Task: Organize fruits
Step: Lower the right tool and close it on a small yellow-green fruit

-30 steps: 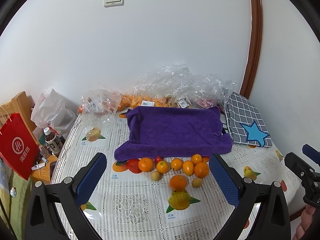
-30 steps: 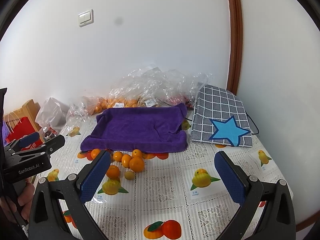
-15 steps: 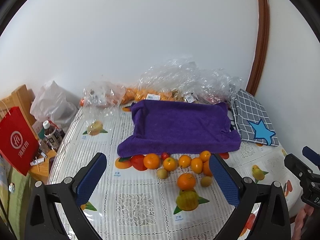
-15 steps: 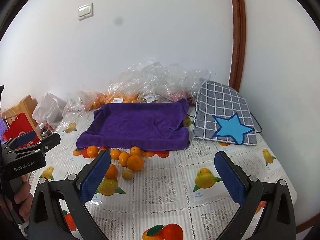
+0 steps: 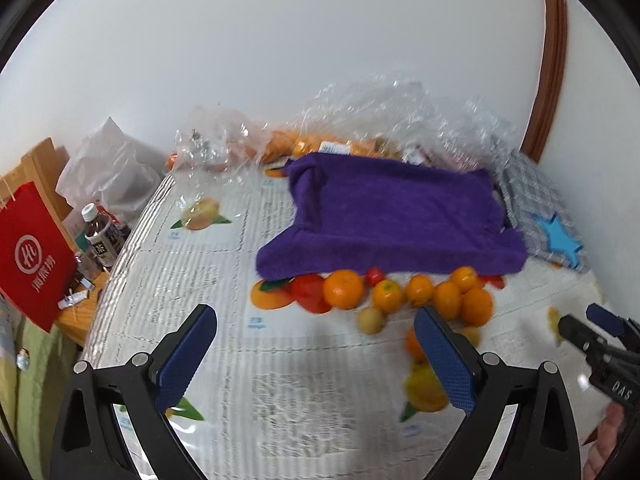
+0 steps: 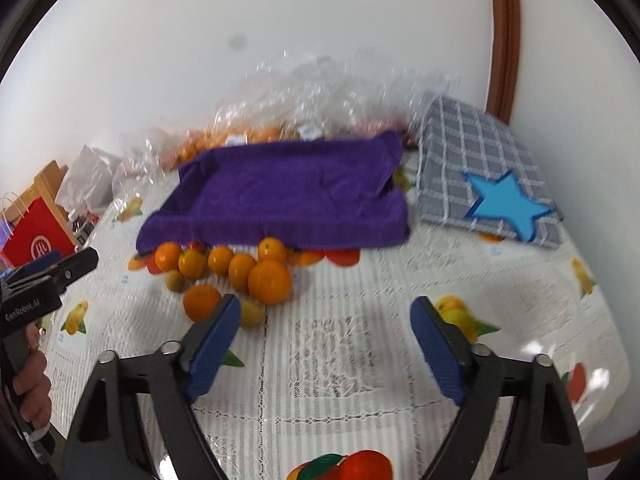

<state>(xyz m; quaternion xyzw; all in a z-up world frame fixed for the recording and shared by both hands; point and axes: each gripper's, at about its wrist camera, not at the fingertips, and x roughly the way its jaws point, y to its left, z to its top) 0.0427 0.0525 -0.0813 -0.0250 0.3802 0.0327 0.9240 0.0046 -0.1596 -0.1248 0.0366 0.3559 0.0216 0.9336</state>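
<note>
Several oranges [image 5: 343, 289] lie in a loose cluster on the tablecloth, just in front of a purple towel [image 5: 392, 216] draped over a tray. Among them are a small yellowish fruit [image 5: 371, 320] and a small red one [image 5: 375, 275]. My left gripper [image 5: 316, 314] hangs open above the cloth, short of the cluster, with nothing between its fingers. In the right wrist view the biggest orange [image 6: 270, 282] and another orange [image 6: 201, 302] sit just beyond the left finger [image 6: 216, 344]. My right gripper [image 6: 325, 302] has its jaws closing over bare cloth.
Clear plastic bags [image 5: 360, 120] holding more fruit line the back wall. A grey checked bag with a blue star [image 6: 484, 184] lies right of the towel [image 6: 288, 196]. A red paper bag [image 5: 32, 256] and bottles [image 5: 100, 232] stand off the table's left edge.
Both grippers have sunk and come nearer to the table, so the fruit looks larger. The right gripper's fingers stand closer together than before. The fruit has not moved.
</note>
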